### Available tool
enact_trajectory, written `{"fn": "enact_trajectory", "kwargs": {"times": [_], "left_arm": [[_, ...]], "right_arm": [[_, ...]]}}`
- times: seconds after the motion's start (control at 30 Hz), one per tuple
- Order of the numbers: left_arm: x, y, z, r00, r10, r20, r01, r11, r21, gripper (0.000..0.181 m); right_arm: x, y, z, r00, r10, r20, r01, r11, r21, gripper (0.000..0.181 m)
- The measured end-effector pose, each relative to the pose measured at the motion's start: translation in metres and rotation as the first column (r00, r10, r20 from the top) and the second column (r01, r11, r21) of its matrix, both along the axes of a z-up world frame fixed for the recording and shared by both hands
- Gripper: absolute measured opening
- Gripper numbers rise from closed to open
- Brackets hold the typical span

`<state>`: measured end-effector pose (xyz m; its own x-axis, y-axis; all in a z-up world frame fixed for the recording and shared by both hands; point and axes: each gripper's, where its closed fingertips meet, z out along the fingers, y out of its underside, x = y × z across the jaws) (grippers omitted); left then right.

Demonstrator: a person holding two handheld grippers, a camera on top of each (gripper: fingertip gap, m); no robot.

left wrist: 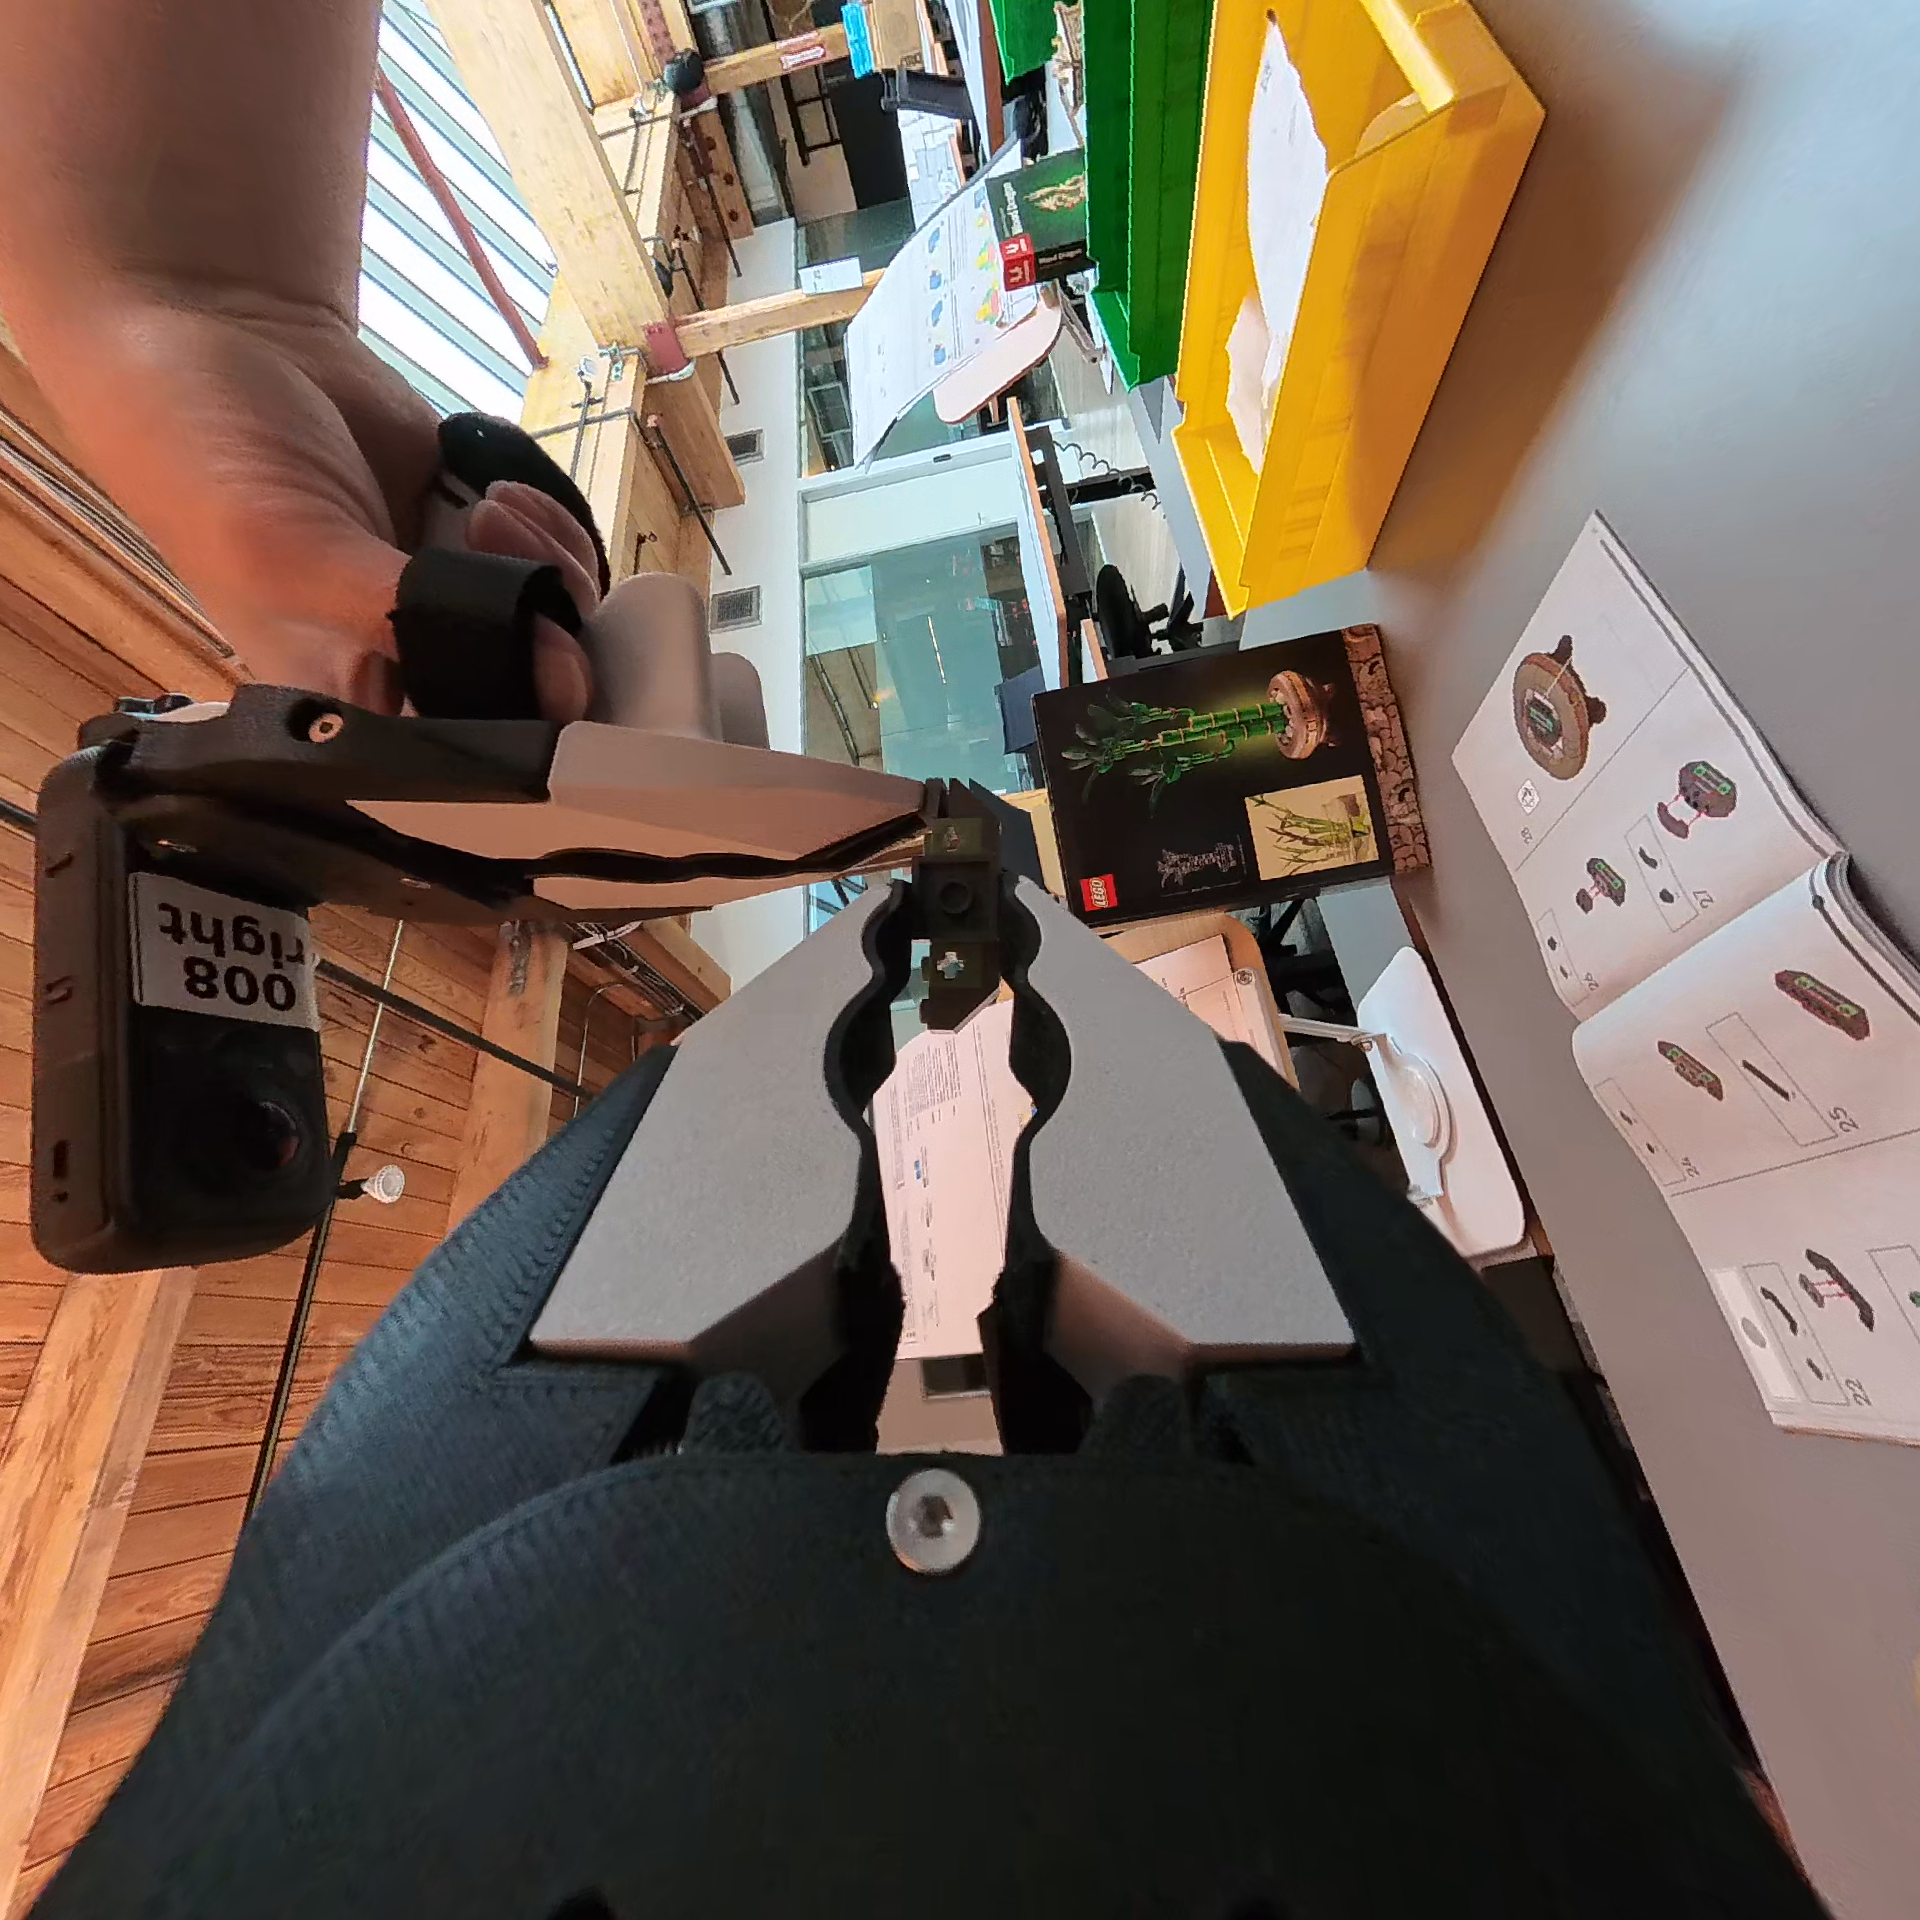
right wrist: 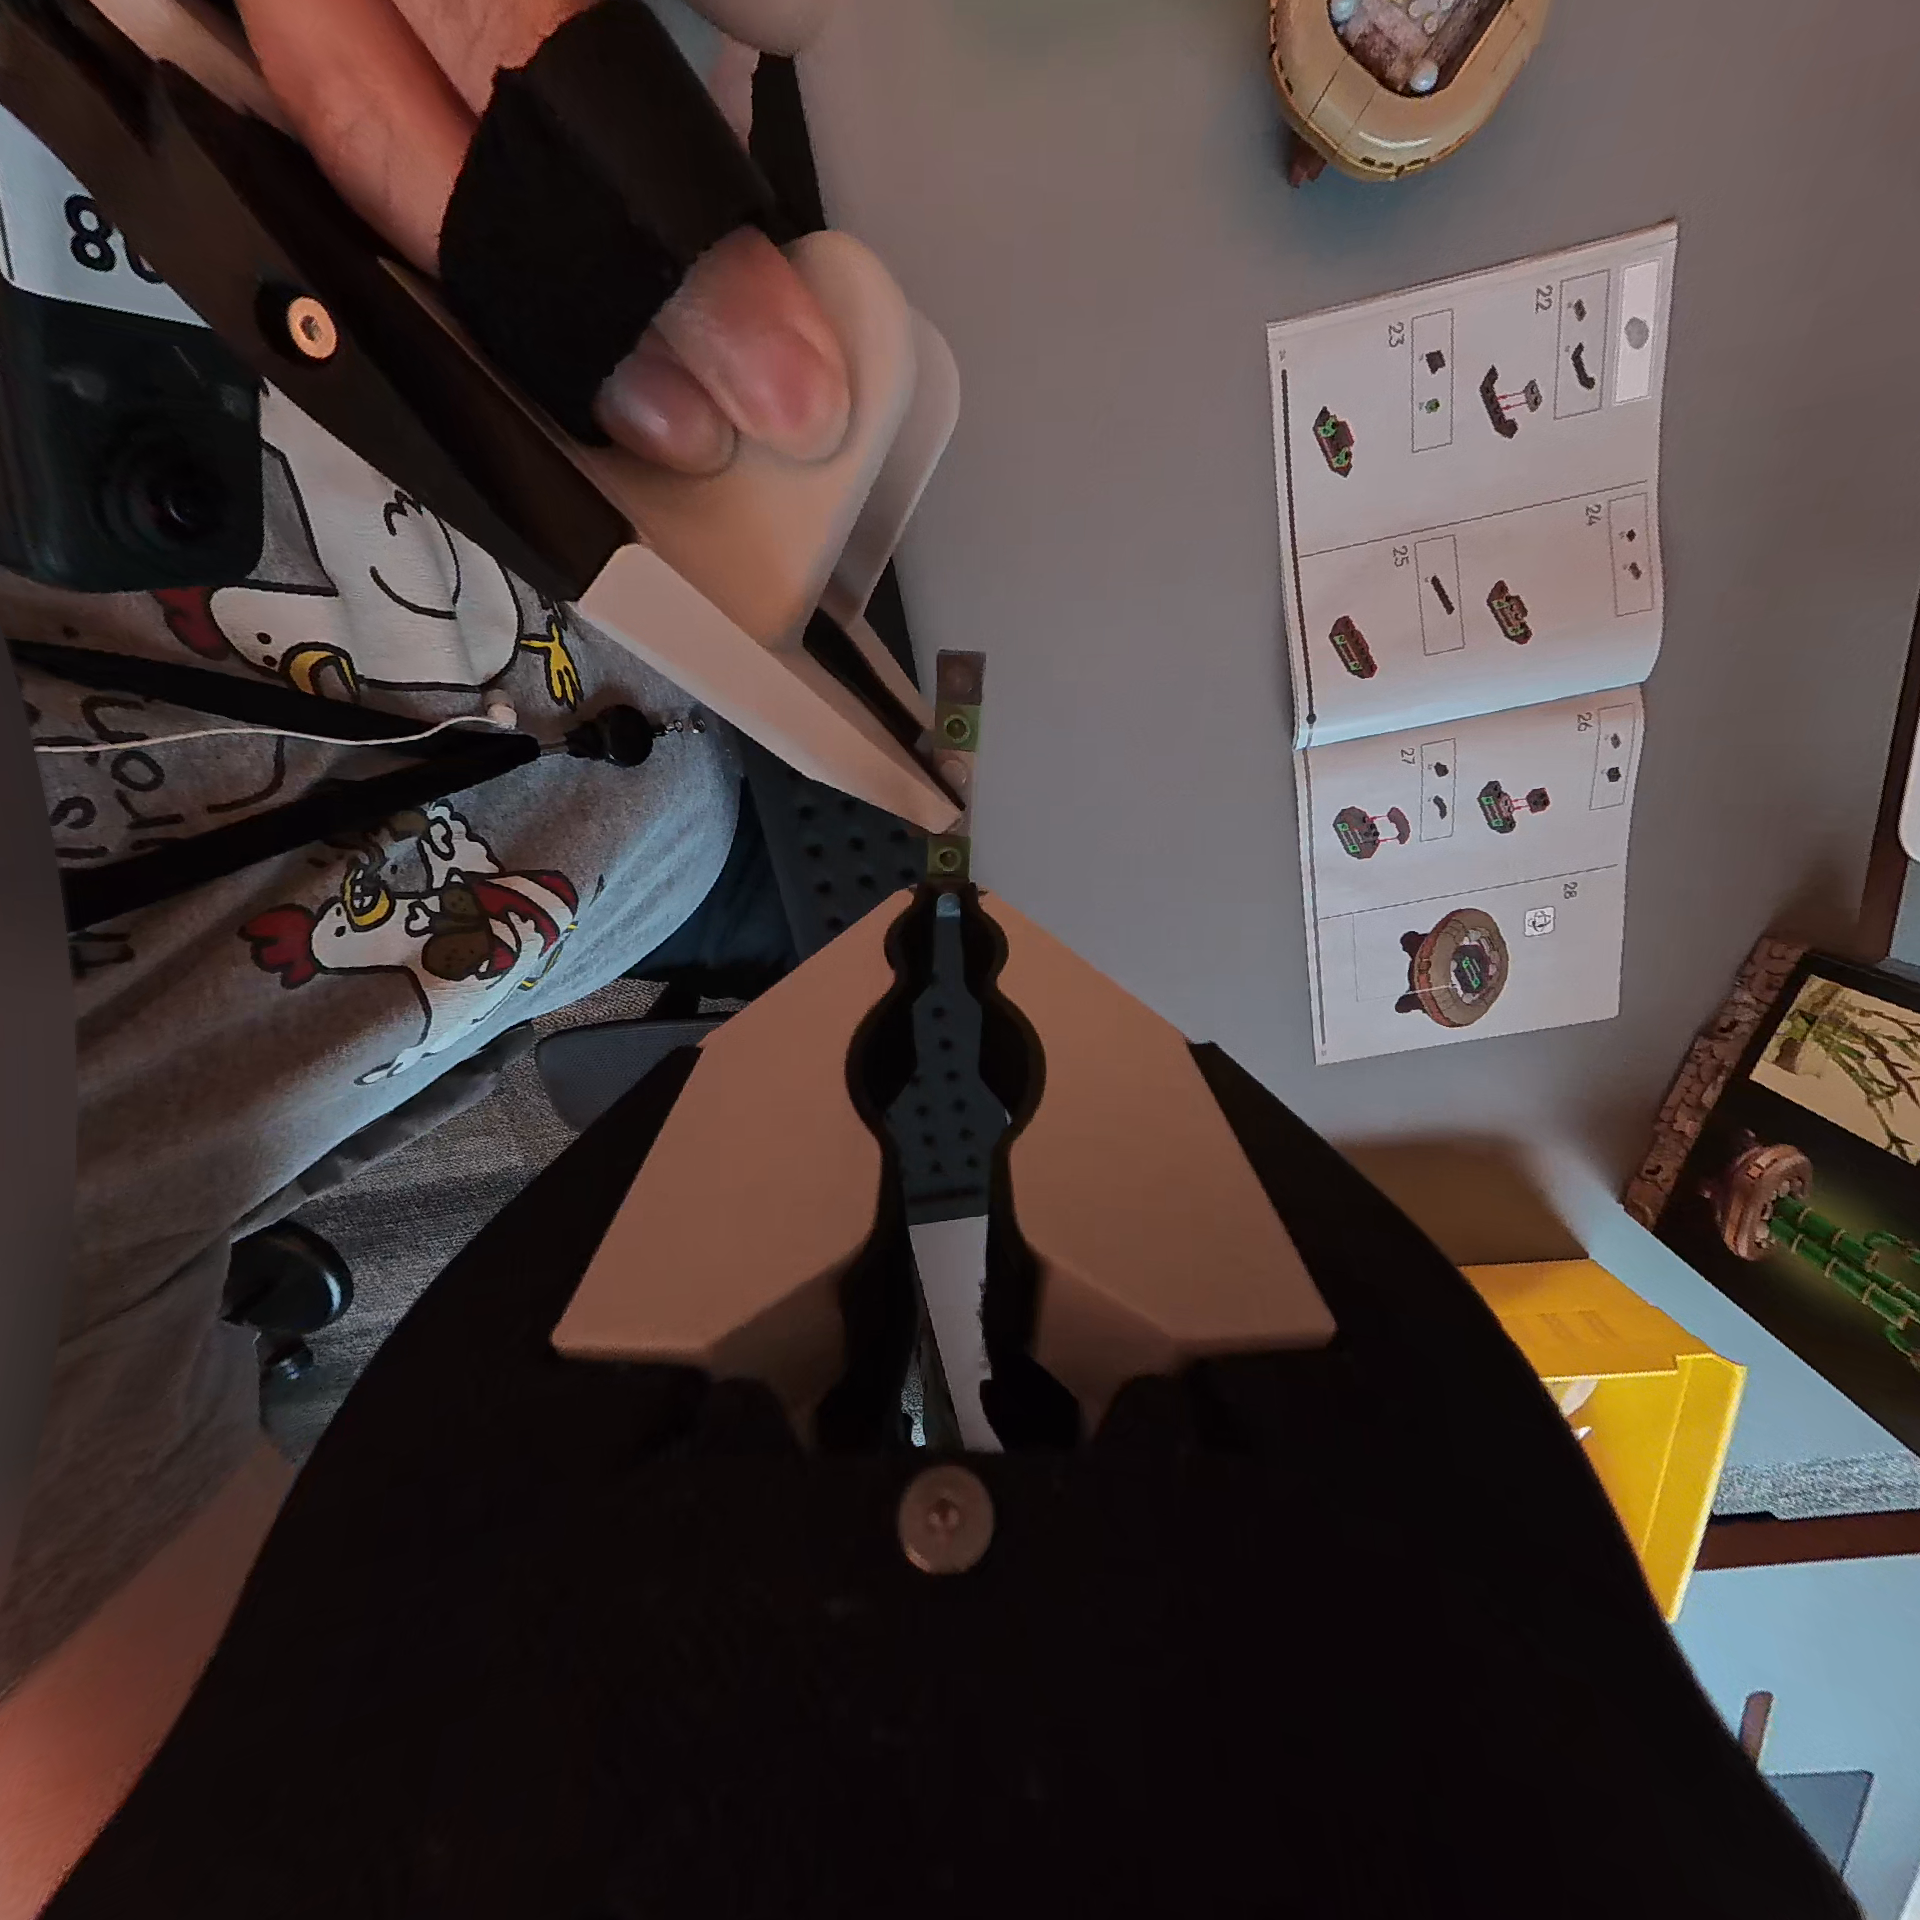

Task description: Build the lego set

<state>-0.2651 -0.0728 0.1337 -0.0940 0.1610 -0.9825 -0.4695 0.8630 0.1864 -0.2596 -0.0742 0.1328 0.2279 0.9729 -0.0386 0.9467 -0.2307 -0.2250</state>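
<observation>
My left gripper (left wrist: 954,925) is clamped on a small dark lego sub-assembly (left wrist: 954,914) w/ olive-green studs, held in the air above the grey table (left wrist: 1714,416). The right gripper (left wrist: 940,816) comes in from the left, tips together on the far end of the same piece; in the right wrist view its own tips (right wrist: 948,883) pinch just below a green stud (right wrist: 948,857).

Risks, imo: both grips are tip-only on a thin strip, so any twist btwn hands could snap the stack apart or flick a part off. If it drops, it could bounce off the table edge. Misaligned press = studs not seated.

Beyond: instruction booklet (left wrist: 1714,987) lies open to the right, set box (left wrist: 1226,779) farther off, yellow bin (left wrist: 1340,312) far right.
</observation>
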Motion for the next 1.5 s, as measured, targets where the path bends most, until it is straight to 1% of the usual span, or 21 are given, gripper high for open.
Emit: {"fn": "enact_trajectory", "kwargs": {"times": [0.3, 0.63, 0.77, 1.0, 1.17, 1.27, 1.5], "left_arm": [[0.001, 0.000, 0.001, 1.000, -0.003, 0.005, 0.003, 1.000, 0.000, 0.015], [-0.002, -0.001, 0.005, 0.999, -0.014, 0.036, 0.015, 0.999, -0.044, 0.015], [-0.002, 0.000, 0.004, 0.999, -0.011, 0.038, 0.013, 0.998, -0.061, 0.015], [-0.002, 0.001, 0.004, 0.999, -0.007, 0.041, 0.010, 0.998, -0.069, 0.015], [-0.005, -0.001, 0.007, 0.997, -0.026, 0.079, 0.035, 0.993, -0.114, 0.015], [-0.007, -0.002, 0.010, 0.995, -0.025, 0.092, 0.036, 0.992, -0.118, 0.015], [-0.007, -0.002, 0.016, 0.994, -0.024, 0.110, 0.039, 0.990, -0.138, 0.015]], "right_arm": [[0.000, 0.001, 0.000, 0.999, -0.006, 0.036, 0.007, 1.000, -0.013, 0.003], [-0.004, 0.000, 0.005, 0.999, 0.035, -0.021, -0.035, 0.999, 0.022, 0.003], [-0.004, 0.002, 0.004, 0.999, 0.044, -0.027, -0.042, 0.997, 0.069, 0.003], [-0.005, 0.004, 0.004, 0.999, 0.023, -0.028, -0.020, 0.992, 0.124, 0.003], [-0.010, 0.001, 0.008, 0.994, 0.059, -0.088, -0.043, 0.983, 0.176, 0.004], [-0.011, 0.001, 0.011, 0.991, 0.067, -0.117, -0.042, 0.979, 0.199, 0.004], [-0.013, 0.002, 0.018, 0.990, 0.079, -0.114, -0.047, 0.964, 0.260, 0.004]]}}
